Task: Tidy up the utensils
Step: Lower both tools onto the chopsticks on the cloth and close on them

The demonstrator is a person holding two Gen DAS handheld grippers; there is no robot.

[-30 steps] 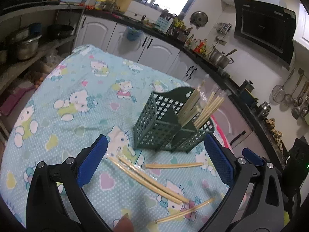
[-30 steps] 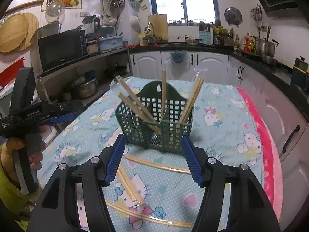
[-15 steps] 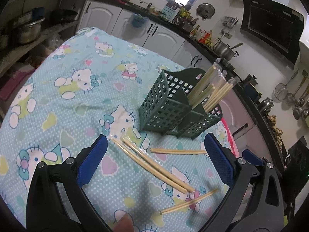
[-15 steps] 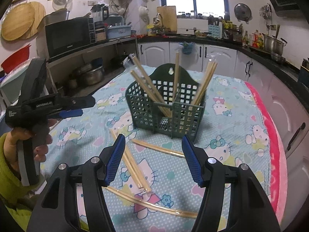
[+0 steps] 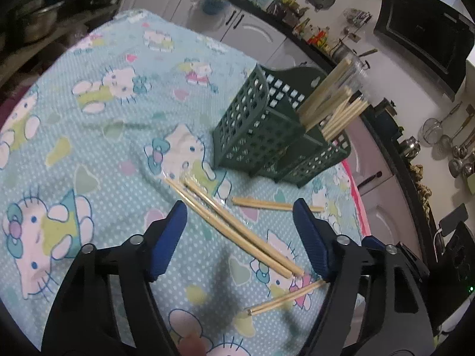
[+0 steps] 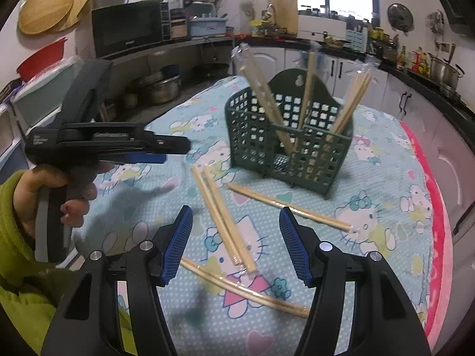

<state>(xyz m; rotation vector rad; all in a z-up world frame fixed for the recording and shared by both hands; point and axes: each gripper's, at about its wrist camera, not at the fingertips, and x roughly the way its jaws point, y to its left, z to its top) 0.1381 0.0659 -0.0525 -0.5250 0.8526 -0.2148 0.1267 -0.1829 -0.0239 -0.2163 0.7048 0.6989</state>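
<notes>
left claw (image 5: 239, 222): lower than a second ago, jaws just narrowed, still spread over wrapped chopstick pair (image 5: 237, 225) at frame centre on worktop (image 5: 89, 136) | right claw (image 6: 236, 231): spread, empty | green utensil basket (image 5: 267, 136) upper right | pickup imminent

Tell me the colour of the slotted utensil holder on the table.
Dark green; the utensil holder shows best in the right wrist view.

Green slotted holder (image 6: 289, 145) upright, wrapped chopsticks (image 6: 225, 215) lying beside it
</notes>
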